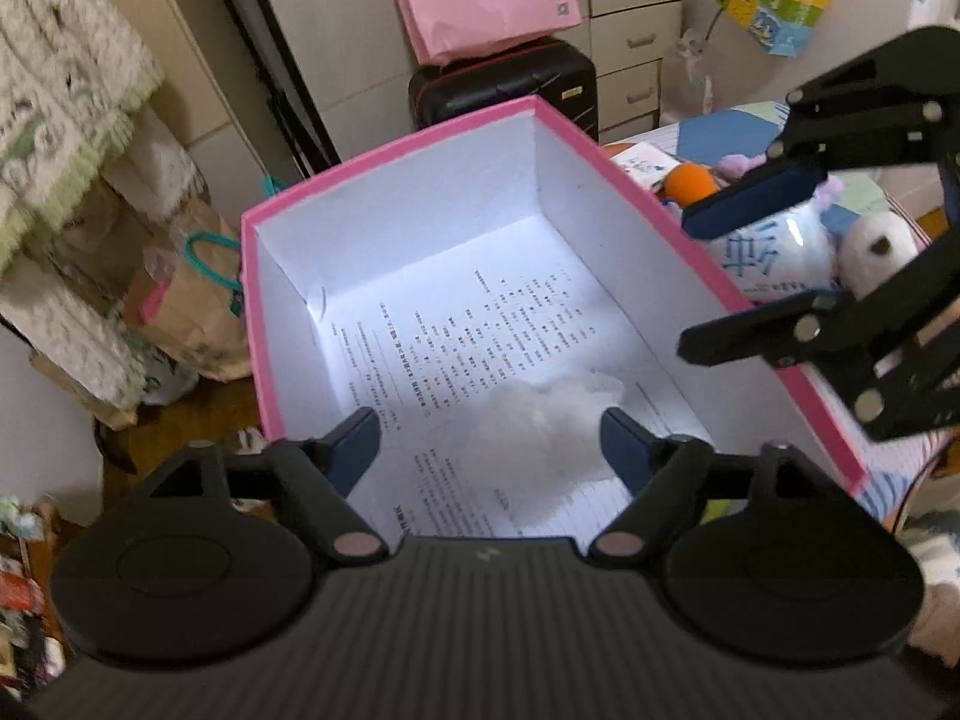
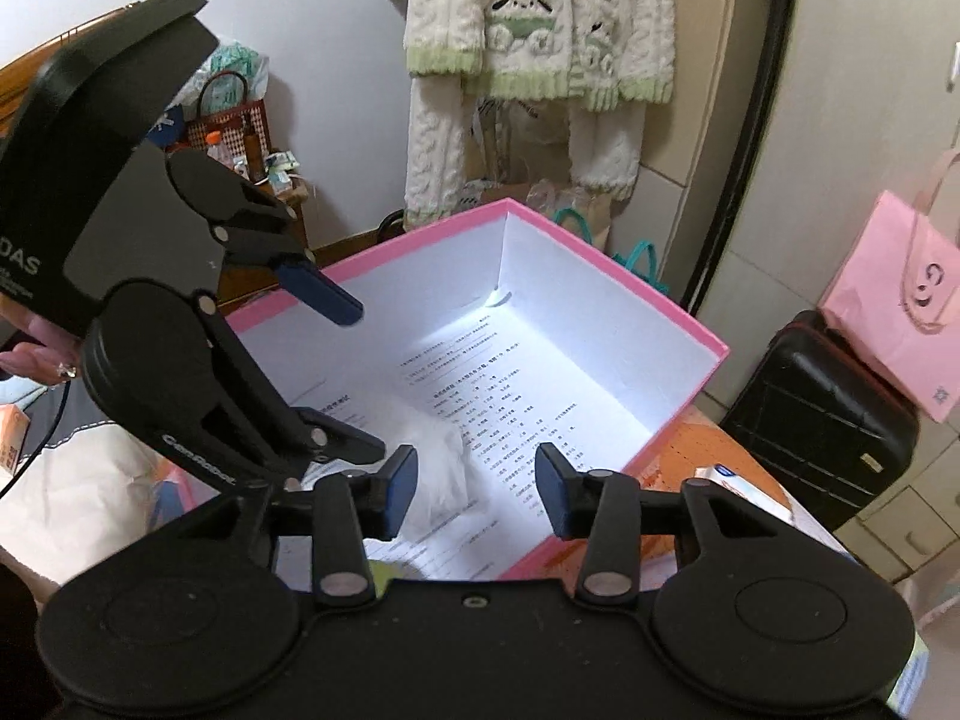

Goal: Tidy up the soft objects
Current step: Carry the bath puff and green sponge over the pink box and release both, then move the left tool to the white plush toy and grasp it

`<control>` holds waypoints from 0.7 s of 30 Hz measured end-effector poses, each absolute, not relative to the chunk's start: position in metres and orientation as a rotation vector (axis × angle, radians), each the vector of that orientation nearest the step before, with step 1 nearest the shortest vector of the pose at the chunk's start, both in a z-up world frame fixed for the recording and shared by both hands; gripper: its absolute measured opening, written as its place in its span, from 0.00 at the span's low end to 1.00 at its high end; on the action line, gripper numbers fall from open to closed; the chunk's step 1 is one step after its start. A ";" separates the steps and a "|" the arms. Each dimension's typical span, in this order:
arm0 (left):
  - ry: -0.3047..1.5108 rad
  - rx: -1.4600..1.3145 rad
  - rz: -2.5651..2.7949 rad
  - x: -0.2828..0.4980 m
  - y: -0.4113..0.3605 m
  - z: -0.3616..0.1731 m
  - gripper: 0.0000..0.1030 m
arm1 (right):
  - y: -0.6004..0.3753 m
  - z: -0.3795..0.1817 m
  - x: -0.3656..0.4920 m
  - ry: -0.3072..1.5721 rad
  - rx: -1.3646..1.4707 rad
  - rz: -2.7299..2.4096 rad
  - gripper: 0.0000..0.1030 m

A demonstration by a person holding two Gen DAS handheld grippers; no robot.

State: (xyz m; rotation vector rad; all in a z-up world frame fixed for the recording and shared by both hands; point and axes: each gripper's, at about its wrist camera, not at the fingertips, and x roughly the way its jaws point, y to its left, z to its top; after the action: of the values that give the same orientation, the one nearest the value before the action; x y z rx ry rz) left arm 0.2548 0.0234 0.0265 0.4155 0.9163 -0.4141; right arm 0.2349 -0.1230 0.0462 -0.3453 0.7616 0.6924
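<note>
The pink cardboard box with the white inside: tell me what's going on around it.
A person holds two black grippers over the open pink cardboard box. A fluffy white soft object lies inside on printed paper sheets. The left gripper and right gripper are both open, holding nothing. More plush toys wait beside the box.

A soft white tuft (image 1: 543, 420) lies on printed sheets (image 1: 480, 324) inside the box (image 1: 384, 192).

We see bright glare on the box floor (image 1: 480, 324), dim surroundings, blurred left edges, and strong fisheye bending.
</note>
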 end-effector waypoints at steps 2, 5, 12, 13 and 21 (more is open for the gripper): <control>0.891 0.459 -0.418 0.242 0.022 0.033 0.87 | -0.127 0.053 0.224 0.749 -0.330 0.689 0.58; 0.880 0.504 -0.414 0.227 0.019 0.037 0.90 | -0.134 0.059 0.209 0.734 -0.303 0.676 0.68; 0.913 0.536 -0.446 0.197 0.014 0.044 0.90 | -0.155 0.067 0.172 0.714 -0.253 0.649 0.68; 0.914 0.551 -0.457 0.191 0.011 0.046 0.90 | -0.159 0.068 0.166 0.711 -0.248 0.644 0.68; 0.899 0.541 -0.554 0.148 -0.011 0.062 0.90 | -0.204 0.078 0.114 0.691 -0.195 0.582 0.73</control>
State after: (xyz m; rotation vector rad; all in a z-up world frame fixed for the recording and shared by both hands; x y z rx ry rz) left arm 0.1478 -0.0110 0.0618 0.5414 0.8991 -0.5538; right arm 0.1139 -0.2042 0.0778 -0.1949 0.6910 0.5820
